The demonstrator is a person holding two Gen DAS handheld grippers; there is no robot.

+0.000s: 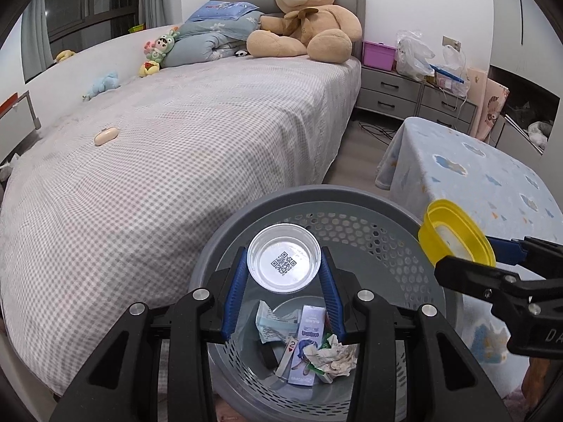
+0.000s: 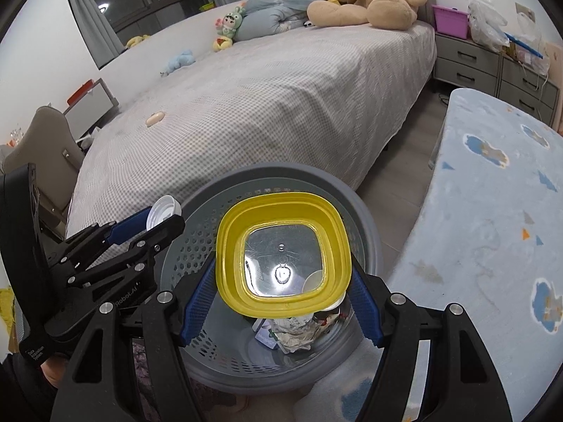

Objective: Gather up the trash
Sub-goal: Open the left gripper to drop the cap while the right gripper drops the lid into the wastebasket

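I'm at the drop step: my left gripper (image 1: 284, 274) clamps a round white plastic lid with a QR code (image 1: 284, 263), my right gripper (image 2: 283, 281) clamps a square yellow-rimmed clear lid (image 2: 283, 253). Both hang over the grey perforated plastic bin (image 1: 369, 211), which already holds crumpled paper and cartons (image 1: 309, 344). Next, I judge: spread both jaws and let the lids fall in.

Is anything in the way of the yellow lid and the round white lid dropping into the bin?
Nothing visible is. The left claw holds the white lid and the right claw holds the yellow lid, both over the open gray bin. Below them is only trash already at the bottom.
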